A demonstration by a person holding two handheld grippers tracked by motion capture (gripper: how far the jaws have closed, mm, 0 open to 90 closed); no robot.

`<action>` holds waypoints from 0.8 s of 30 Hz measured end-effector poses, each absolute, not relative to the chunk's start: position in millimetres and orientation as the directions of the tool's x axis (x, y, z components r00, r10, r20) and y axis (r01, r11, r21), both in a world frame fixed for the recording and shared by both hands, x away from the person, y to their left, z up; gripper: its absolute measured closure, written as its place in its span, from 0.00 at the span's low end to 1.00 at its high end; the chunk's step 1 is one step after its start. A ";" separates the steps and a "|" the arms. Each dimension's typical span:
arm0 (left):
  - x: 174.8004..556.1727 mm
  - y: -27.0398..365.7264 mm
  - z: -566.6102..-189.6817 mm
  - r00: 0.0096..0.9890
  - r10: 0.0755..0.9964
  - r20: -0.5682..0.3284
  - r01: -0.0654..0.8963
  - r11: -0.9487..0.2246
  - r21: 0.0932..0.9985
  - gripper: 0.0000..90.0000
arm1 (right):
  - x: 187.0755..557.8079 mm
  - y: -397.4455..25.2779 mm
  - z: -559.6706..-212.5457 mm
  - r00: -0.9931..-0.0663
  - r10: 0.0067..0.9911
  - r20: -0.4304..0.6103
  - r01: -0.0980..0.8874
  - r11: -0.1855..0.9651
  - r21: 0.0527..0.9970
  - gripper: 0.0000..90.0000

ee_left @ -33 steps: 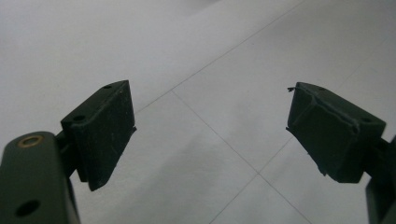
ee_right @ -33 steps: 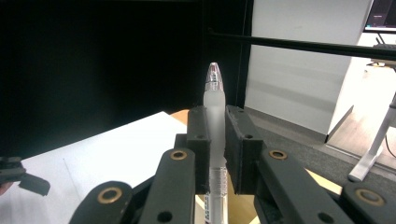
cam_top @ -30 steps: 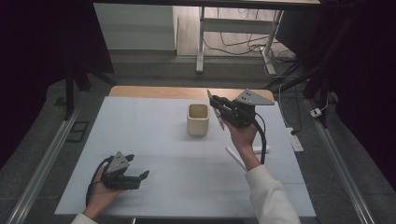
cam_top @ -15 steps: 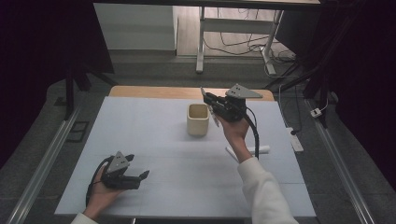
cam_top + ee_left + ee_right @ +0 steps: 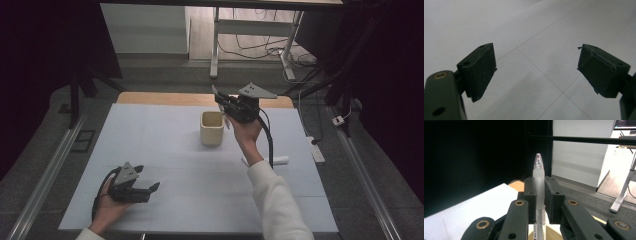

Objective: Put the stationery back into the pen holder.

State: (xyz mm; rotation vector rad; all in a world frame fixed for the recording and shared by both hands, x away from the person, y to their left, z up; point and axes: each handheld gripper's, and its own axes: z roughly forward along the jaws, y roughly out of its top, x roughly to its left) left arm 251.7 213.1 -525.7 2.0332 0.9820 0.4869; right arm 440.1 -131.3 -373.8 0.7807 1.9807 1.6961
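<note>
My right gripper (image 5: pixel 220 101) is raised over the far middle of the table, just right of a beige cup (image 5: pixel 212 129), and is shut on a clear, frosted pen. In the right gripper view the pen (image 5: pixel 538 173) stands clamped between the two jaws of that gripper (image 5: pixel 539 185), its tip sticking out beyond them. The cup's rim shows just under the jaws. My left gripper (image 5: pixel 151 189) rests low at the front left of the white table sheet (image 5: pixel 165 150). Its jaws stand wide apart, and the left gripper (image 5: pixel 536 67) has nothing between them but bare sheet.
A white stick-like object (image 5: pixel 280 160) lies on the sheet to the right of the right forearm. A wooden strip (image 5: pixel 165 98) borders the table's far edge. Metal rails (image 5: pixel 47 172) run along both sides. Desk legs and cables (image 5: pixel 260 47) stand on the floor beyond.
The right gripper has shifted a little left and away with the pen, nearer above the cup. The left gripper has stayed put.
</note>
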 end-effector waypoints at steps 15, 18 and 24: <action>252.4 213.5 -526.2 0.625 0.781 -0.002 0.469 -0.373 0.801 0.17 | 467.6 -120.9 -386.2 -0.741 0.662 0.114 0.189 0.043 0.981 0.89; 252.3 213.5 -526.3 0.626 0.780 0.000 0.466 -0.375 0.801 0.17 | 471.8 -119.3 -387.8 -0.738 0.665 0.114 0.189 0.041 0.981 0.89; 252.9 213.0 -526.6 0.629 0.778 0.002 0.466 -0.379 0.799 0.17 | 477.8 -118.0 -391.1 -0.732 0.671 0.120 0.191 0.033 0.981 0.89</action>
